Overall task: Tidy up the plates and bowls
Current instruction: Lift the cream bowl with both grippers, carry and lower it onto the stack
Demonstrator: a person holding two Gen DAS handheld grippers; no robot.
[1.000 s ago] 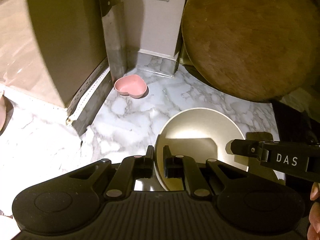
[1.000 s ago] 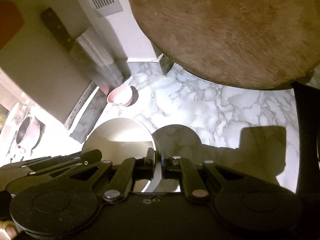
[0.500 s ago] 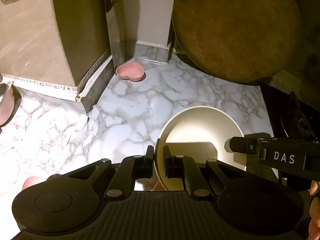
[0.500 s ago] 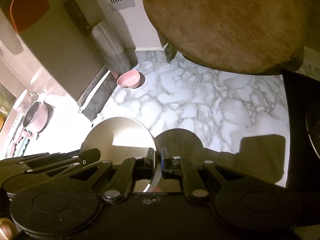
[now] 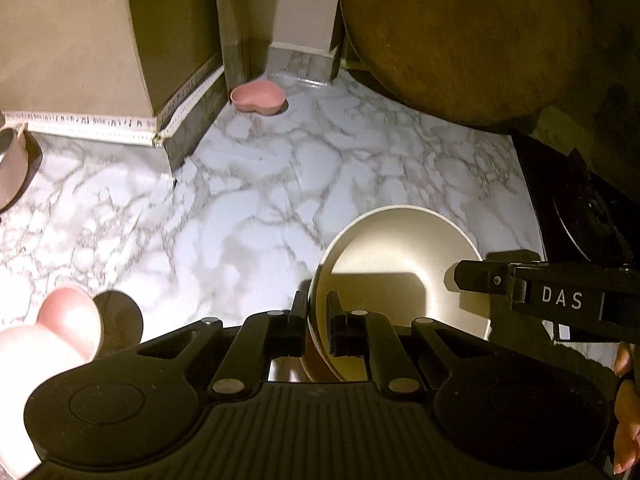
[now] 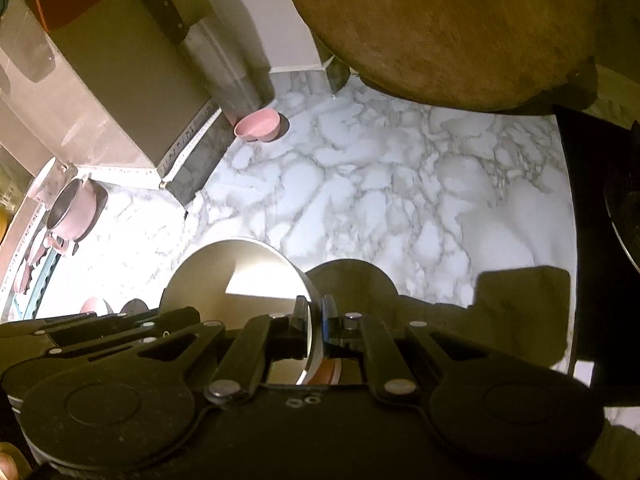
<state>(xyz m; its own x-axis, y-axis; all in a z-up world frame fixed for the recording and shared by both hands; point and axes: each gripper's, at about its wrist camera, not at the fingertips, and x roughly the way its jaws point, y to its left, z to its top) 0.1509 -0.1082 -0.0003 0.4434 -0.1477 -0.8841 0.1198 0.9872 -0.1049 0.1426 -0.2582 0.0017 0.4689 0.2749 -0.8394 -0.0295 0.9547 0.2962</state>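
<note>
**Both tongs clamped on one cream bowl above the marble counter**

I have the left tongs (image 5: 318, 322) pinched tight on the rim of the cream bowl (image 5: 400, 276), low and right of centre in the left wrist frame; one finger sits inside the wall, the other outside. In the right wrist frame my right tongs (image 6: 317, 316) grip the opposite rim of the same bowl (image 6: 236, 276), jaws narrow around the thin wall. The right tool also shows at the right edge of the left view, its black finger reaching over the bowl's far rim. The bowl casts a round shadow on the counter (image 6: 360, 184) just beside it.

A pink heart-shaped dish (image 5: 258, 98) stands at upper centre of the left frame, near the foot of a tall box, well apart from the bowl. A large round wooden board (image 5: 468, 36) fills the upper right. Another pink bowl (image 5: 70, 318) sits at the lower left edge of the left frame. A pink pot (image 6: 74, 210) stands at the left edge of the right view, and a cleaver (image 6: 200, 44) hangs at upper left.
</note>
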